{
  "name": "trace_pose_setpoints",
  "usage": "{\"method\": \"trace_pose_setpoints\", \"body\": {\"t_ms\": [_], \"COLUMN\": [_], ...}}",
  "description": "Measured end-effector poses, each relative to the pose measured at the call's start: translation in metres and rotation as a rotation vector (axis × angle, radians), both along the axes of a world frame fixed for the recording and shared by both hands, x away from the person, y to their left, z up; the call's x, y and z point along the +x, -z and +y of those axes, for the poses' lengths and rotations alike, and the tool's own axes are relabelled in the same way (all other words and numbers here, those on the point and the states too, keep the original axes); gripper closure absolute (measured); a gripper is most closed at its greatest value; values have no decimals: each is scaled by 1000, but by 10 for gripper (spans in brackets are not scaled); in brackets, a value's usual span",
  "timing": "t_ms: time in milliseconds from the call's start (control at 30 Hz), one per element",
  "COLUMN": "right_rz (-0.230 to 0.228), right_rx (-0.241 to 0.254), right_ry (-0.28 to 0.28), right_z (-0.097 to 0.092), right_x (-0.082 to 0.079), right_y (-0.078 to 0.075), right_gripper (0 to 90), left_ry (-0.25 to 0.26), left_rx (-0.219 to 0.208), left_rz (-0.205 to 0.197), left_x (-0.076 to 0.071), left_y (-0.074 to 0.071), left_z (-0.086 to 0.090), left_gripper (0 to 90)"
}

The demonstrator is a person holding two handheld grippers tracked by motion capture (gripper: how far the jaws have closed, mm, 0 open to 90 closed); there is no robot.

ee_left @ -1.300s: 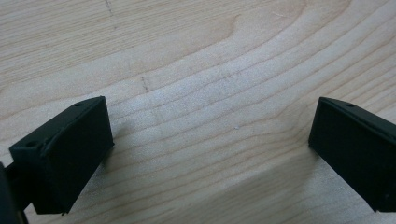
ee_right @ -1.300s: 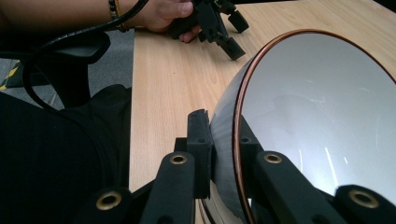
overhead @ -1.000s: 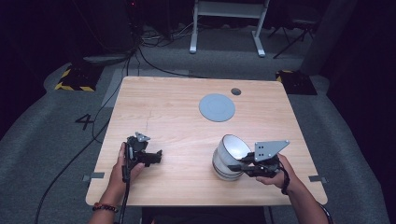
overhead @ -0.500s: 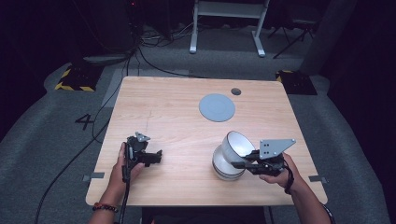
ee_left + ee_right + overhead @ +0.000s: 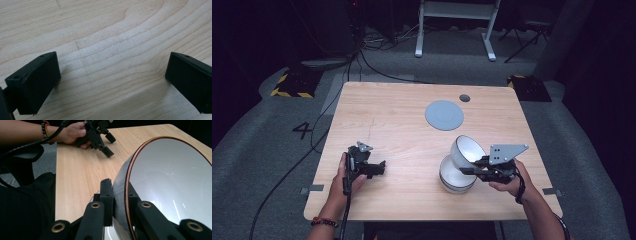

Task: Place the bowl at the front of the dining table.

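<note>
We hold the right gripper [image 5: 468, 170] pinched on the rim of the top bowl [image 5: 468, 150]. One jaw sits outside the wall and one sits inside, so the bowl is squeezed between them. The top bowl is tipped up on its side and lifted off the bottom bowl [image 5: 455, 177], which sits flat on the table [image 5: 402, 125] near our right hand [image 5: 507, 180]. We think the two bowls may just touch at one edge, but it is hard to tell from above.

Our left gripper [image 5: 377, 168] rests low over the wood on the left side, well apart from the bowls. Its jaws are spread wide with nothing between them.

A grey round mat [image 5: 444, 114] lies farther back on the table, with nothing on it.

So the picking up looks done: the top bowl is out of the stack. What is left, we guess, is to carry it somewhere, maybe to the mat, and set it down flat.
</note>
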State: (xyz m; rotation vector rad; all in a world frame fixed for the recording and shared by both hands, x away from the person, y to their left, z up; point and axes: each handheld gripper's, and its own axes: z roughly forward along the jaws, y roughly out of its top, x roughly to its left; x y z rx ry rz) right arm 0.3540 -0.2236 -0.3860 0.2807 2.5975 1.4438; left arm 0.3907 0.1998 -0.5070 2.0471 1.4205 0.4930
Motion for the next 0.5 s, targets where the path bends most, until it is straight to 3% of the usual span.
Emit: {"method": "trace_pose_setpoints", "body": {"t_ms": [500], "right_rz": [-25], "right_rx": [7], "right_ry": [73], "right_z": [-2], "right_x": [23], "right_y": [-9], "right_gripper": [826], "left_ry": [0], "left_rx": [-2], "left_rz": [-1], "left_x": [0], "left_y": [0], "left_z": [0], "left_gripper": [0]}}
